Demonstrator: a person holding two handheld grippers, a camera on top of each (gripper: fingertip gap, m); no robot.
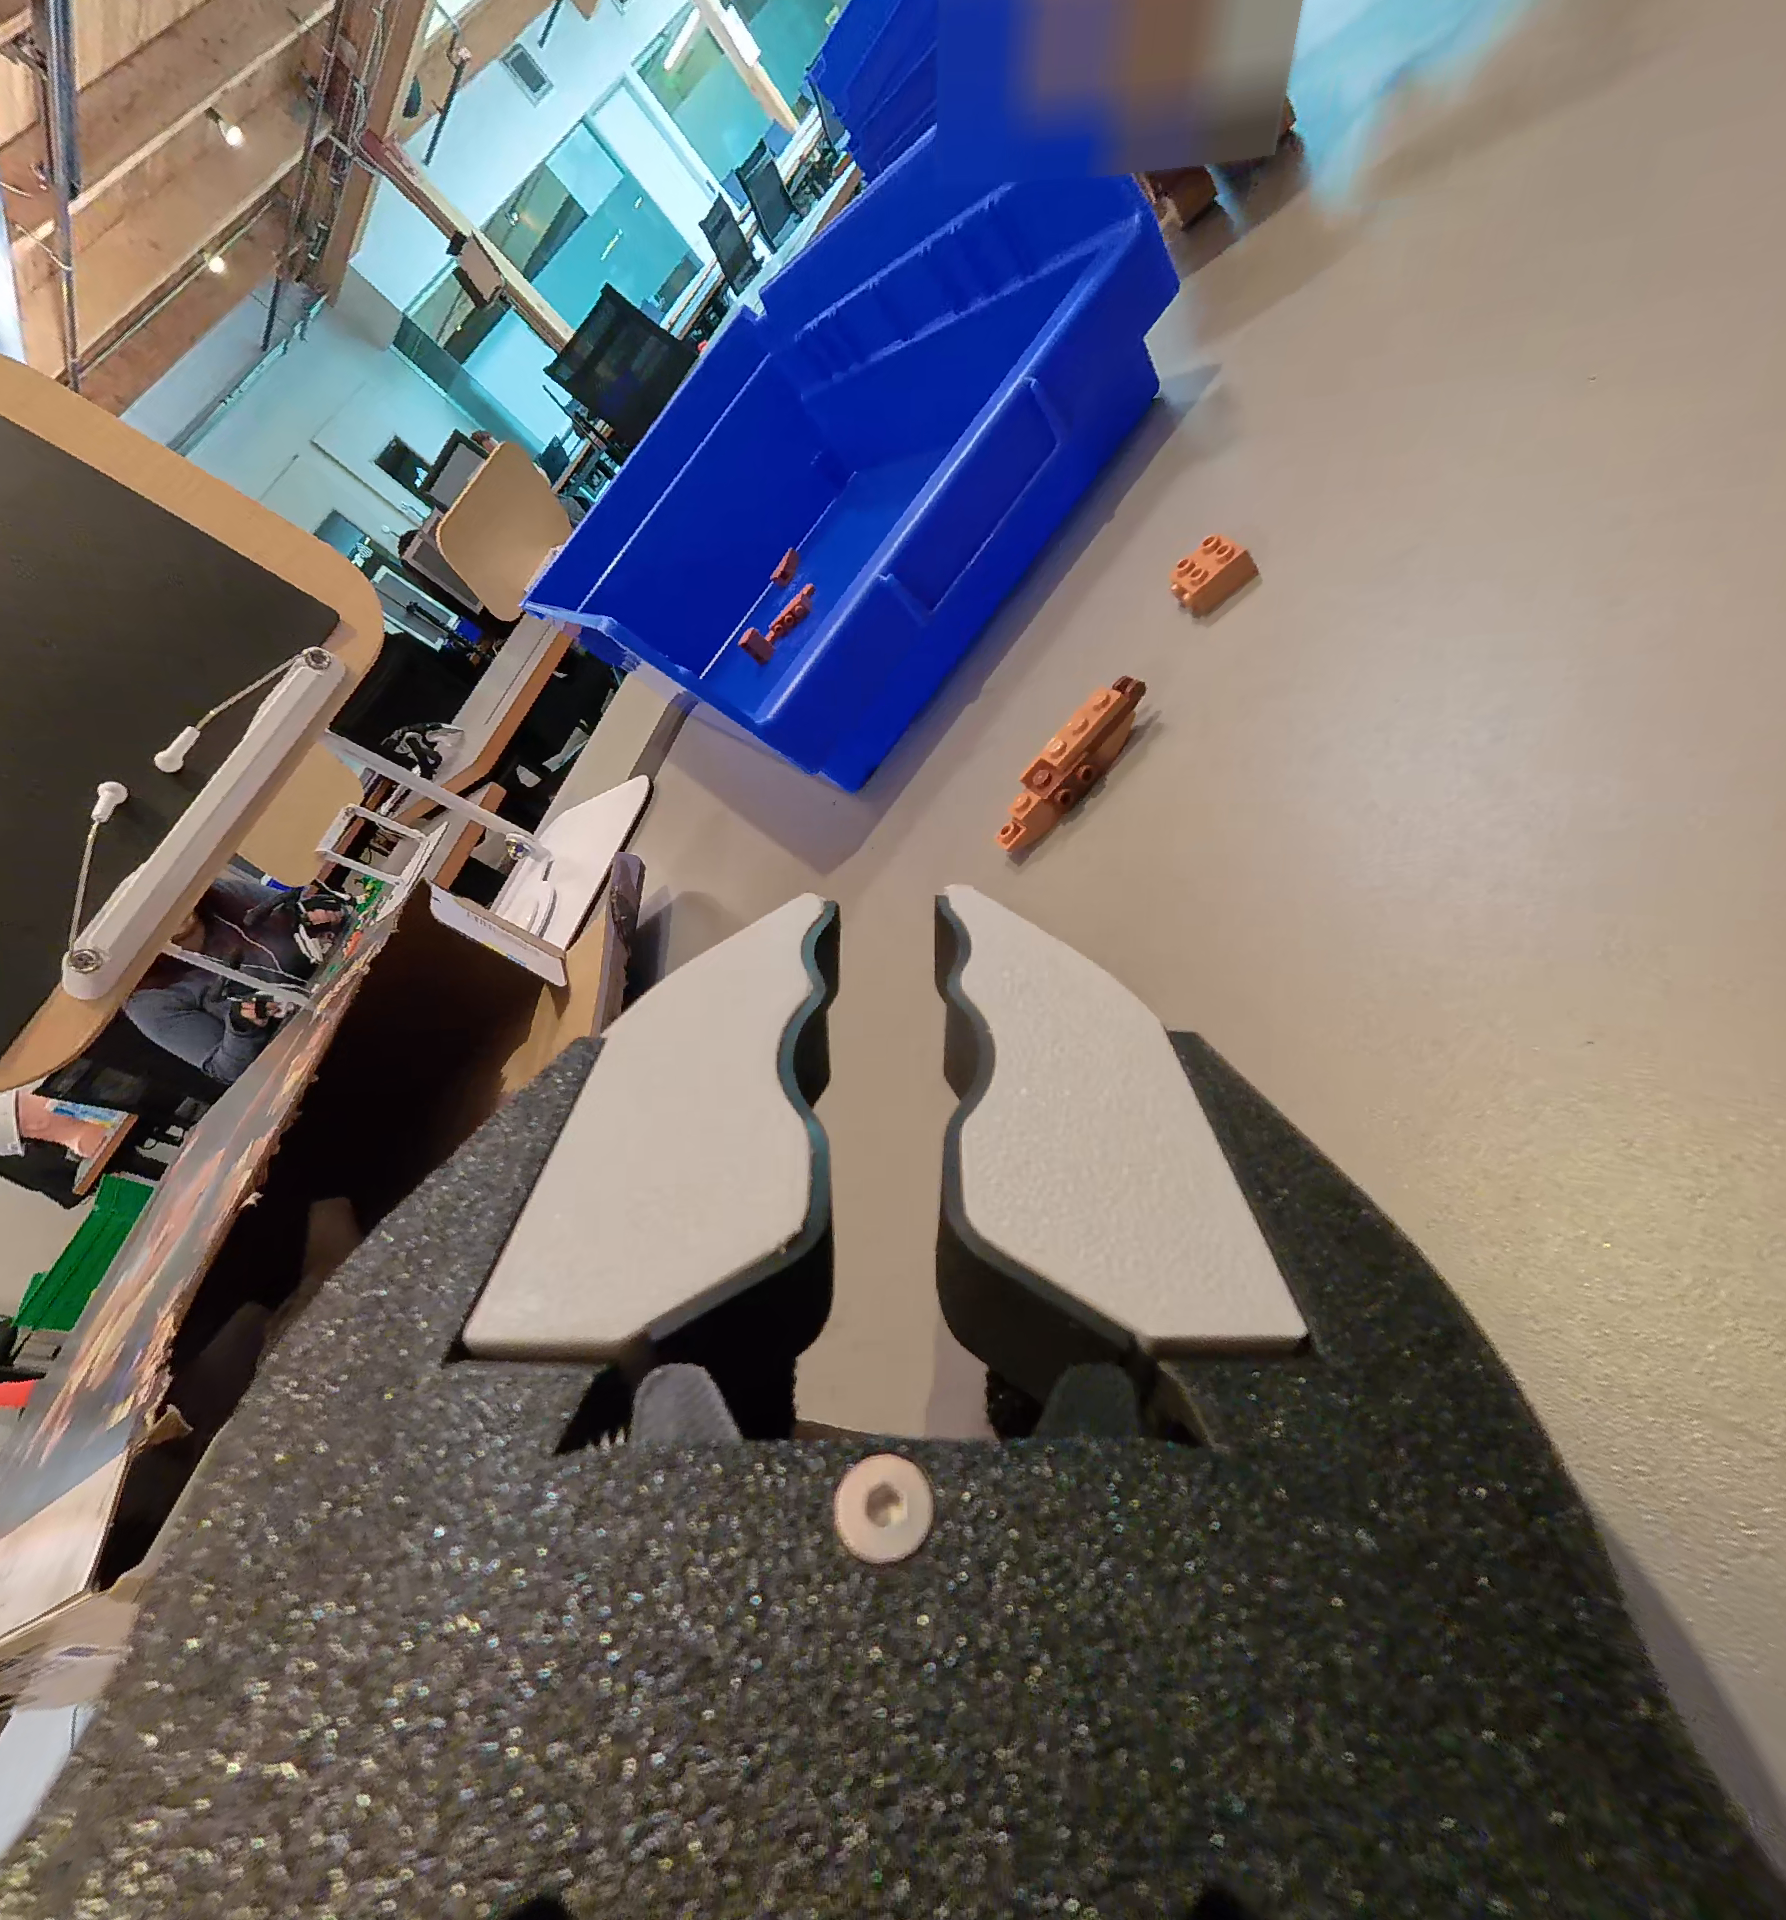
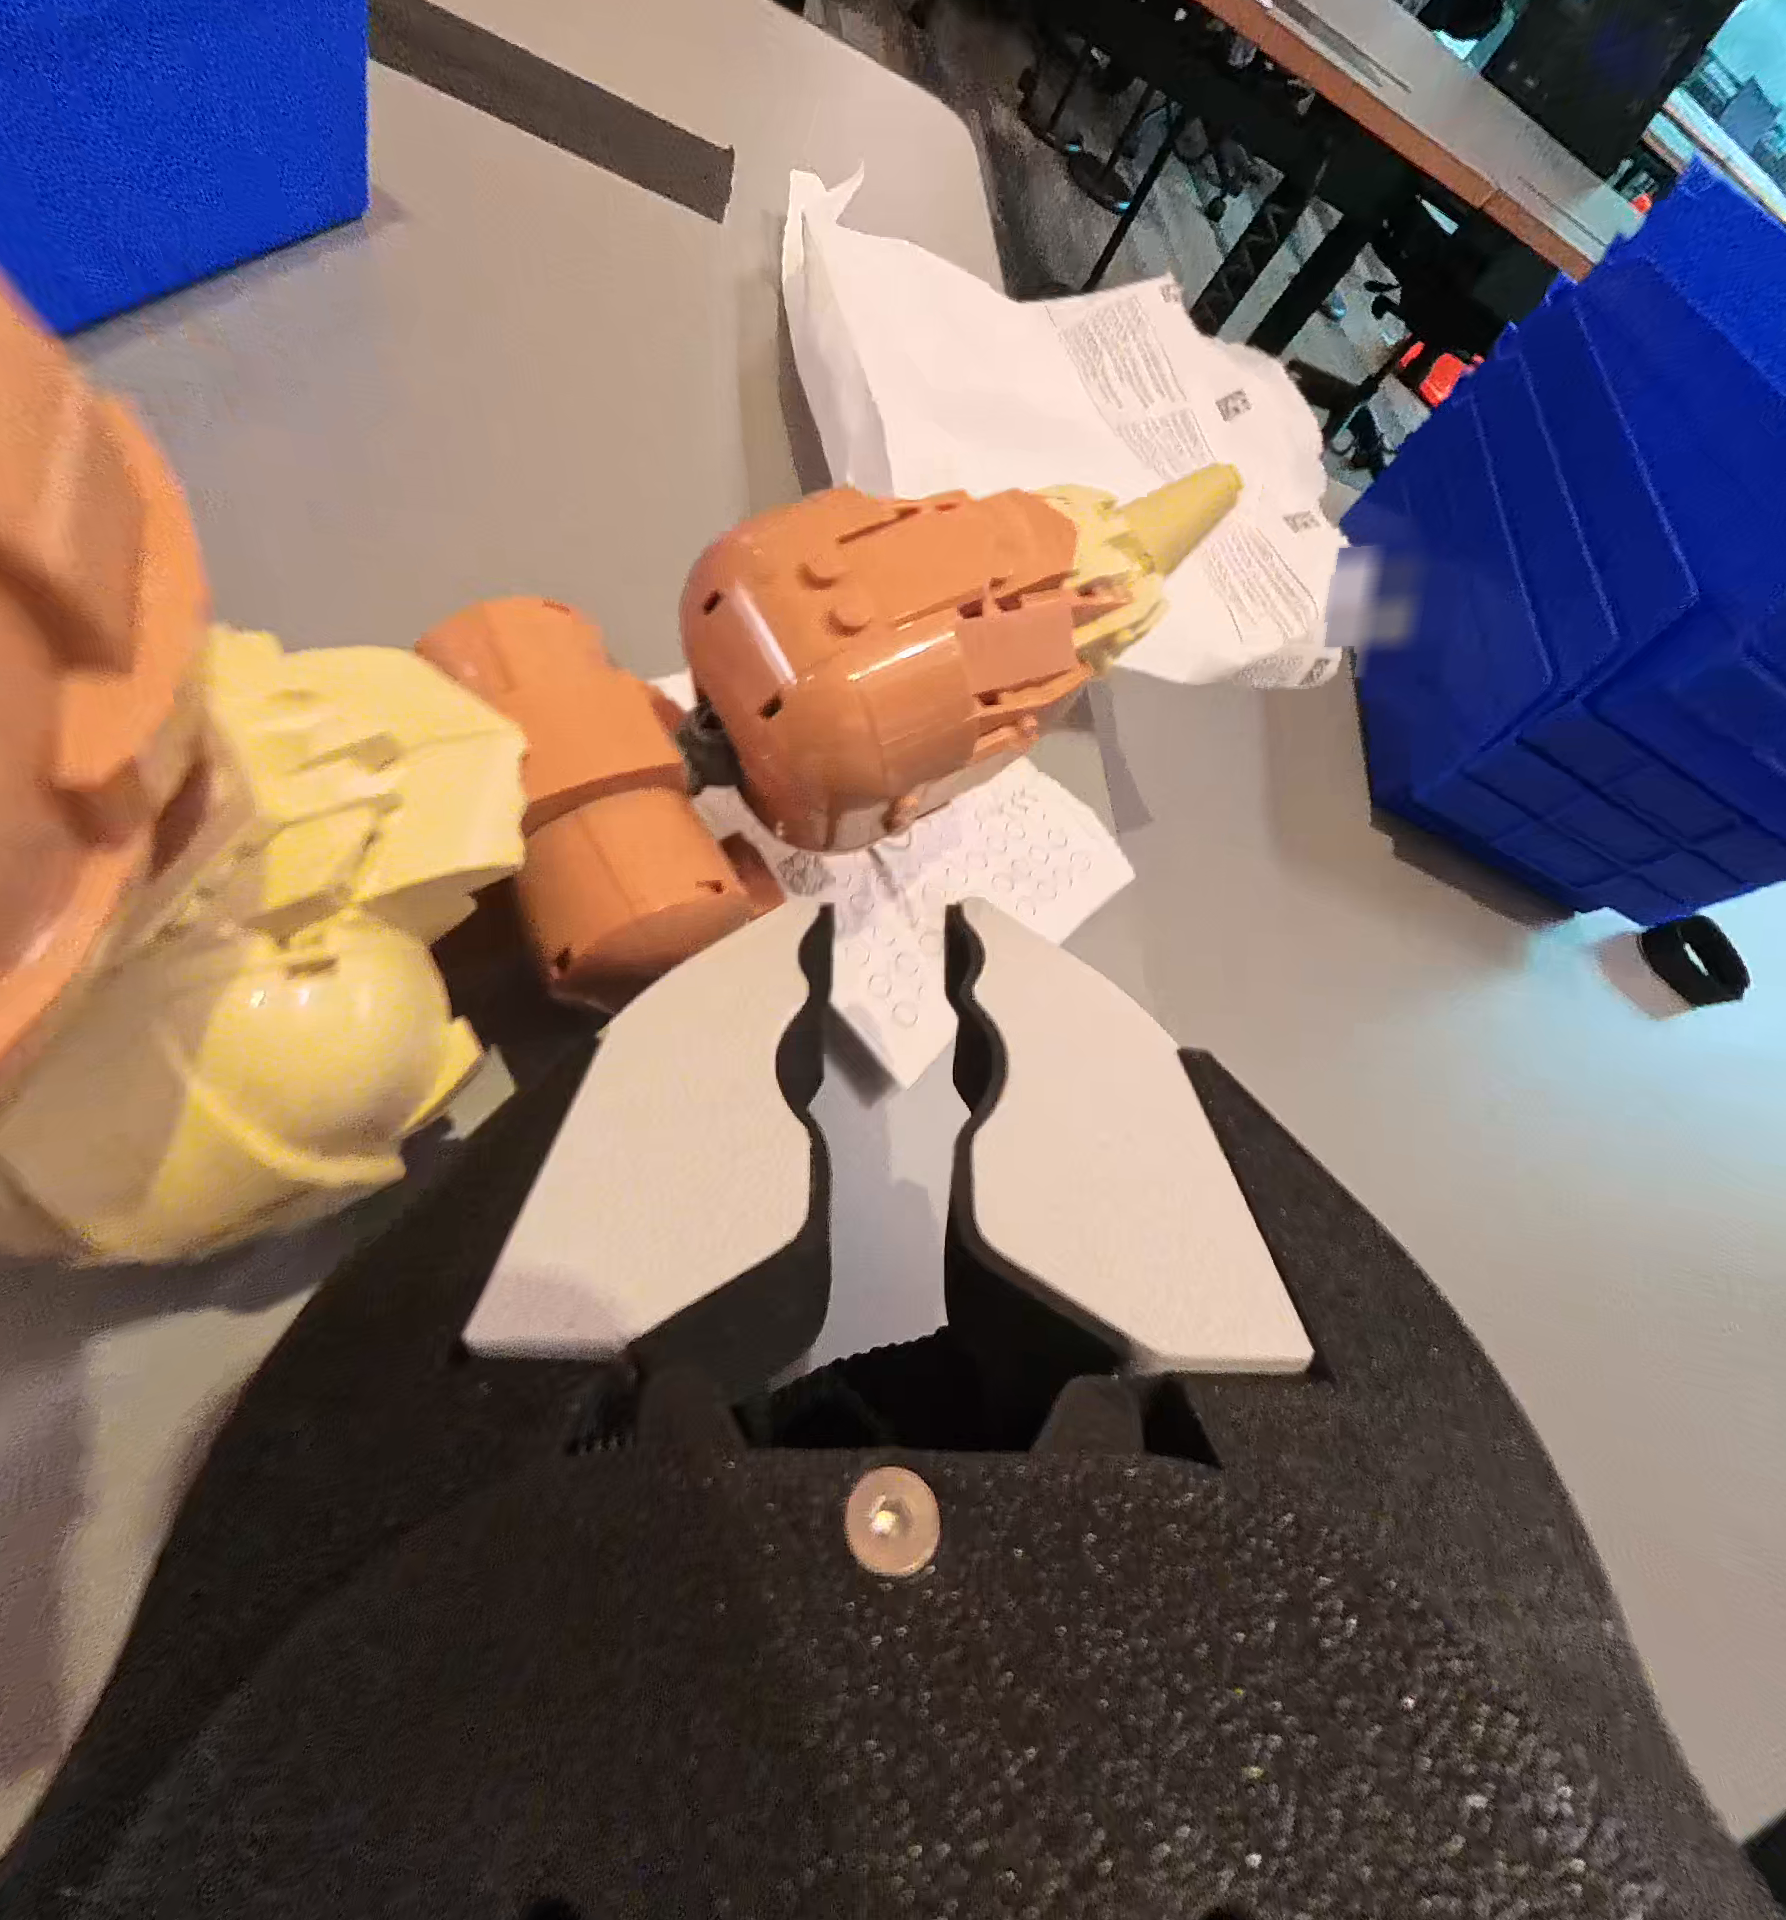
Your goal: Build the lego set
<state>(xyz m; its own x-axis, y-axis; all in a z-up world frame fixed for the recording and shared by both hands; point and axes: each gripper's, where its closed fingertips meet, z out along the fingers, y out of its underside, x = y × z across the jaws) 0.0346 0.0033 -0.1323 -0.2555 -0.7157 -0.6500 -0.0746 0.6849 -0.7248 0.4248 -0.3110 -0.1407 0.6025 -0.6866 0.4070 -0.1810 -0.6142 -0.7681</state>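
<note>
The left tongs (image 1: 884, 914) are hovering just above the grey surface (image 1: 1440, 935) with a narrow gap between the two pads and nothing in it; only bare surface is showing through. The nearest thing is a small orange and brown brick assembly (image 1: 1071, 764), lying on its side a little beyond and to the right of the fingertips, apart from them. Farther right an orange two-by-two brick (image 1: 1213, 574) is sitting alone. Beyond both, an open blue bin (image 1: 982, 499) is resting on the surface with three small dark red pieces (image 1: 780, 618) scattered on its floor, likely kept there so that loose parts do not roll off.

The right tongs (image 2: 891, 920) are also standing slightly apart and gripping nothing. A white paper sheet printed with rows of circles (image 2: 1024, 883) is lying flat under the gap, not pinched by the pads. Just beyond the fingertips an orange rounded brick-built limb (image 2: 868, 675), ending in a tan pointed tip (image 2: 1180, 509), is projecting over the sheet; whether the fingertips are touching it cannot be told. The limb is joined by a dark connector to a larger orange and pale yellow brick model (image 2: 297, 883) at the near left. A crumpled printed leaflet (image 2: 1076, 416) is lying farther off, and stacked blue bins (image 2: 1616, 623) are standing at the far right.
</note>
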